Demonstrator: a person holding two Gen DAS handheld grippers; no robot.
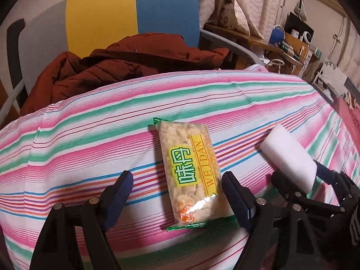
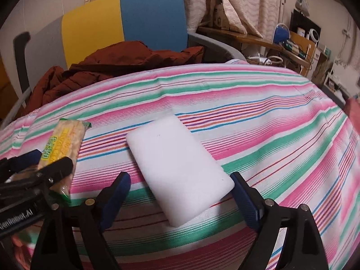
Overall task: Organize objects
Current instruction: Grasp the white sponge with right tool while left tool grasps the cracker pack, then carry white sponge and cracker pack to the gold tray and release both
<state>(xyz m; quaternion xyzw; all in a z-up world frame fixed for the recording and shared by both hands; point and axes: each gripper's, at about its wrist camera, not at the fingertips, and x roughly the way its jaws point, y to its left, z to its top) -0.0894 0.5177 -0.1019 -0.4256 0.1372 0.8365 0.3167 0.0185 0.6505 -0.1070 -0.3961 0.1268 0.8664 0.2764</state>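
A striped cloth (image 1: 90,135) in pink, green and white is seen spread over the desk, filling most of both views. Behind it, a chair (image 1: 135,11) with a yellow and blue back is piled with a rust-red jacket (image 1: 112,67). On the cloth, a white foam block (image 2: 180,168) is laid flat, and a snack packet (image 1: 191,173) marked WEIDAN is laid just to its left, the two apart. The left gripper (image 1: 177,177) is held with its jaws open on either side of the packet's near half, neither jaw visibly pressed against it. The right gripper (image 2: 180,180) is likewise spread wide around the block's near end.
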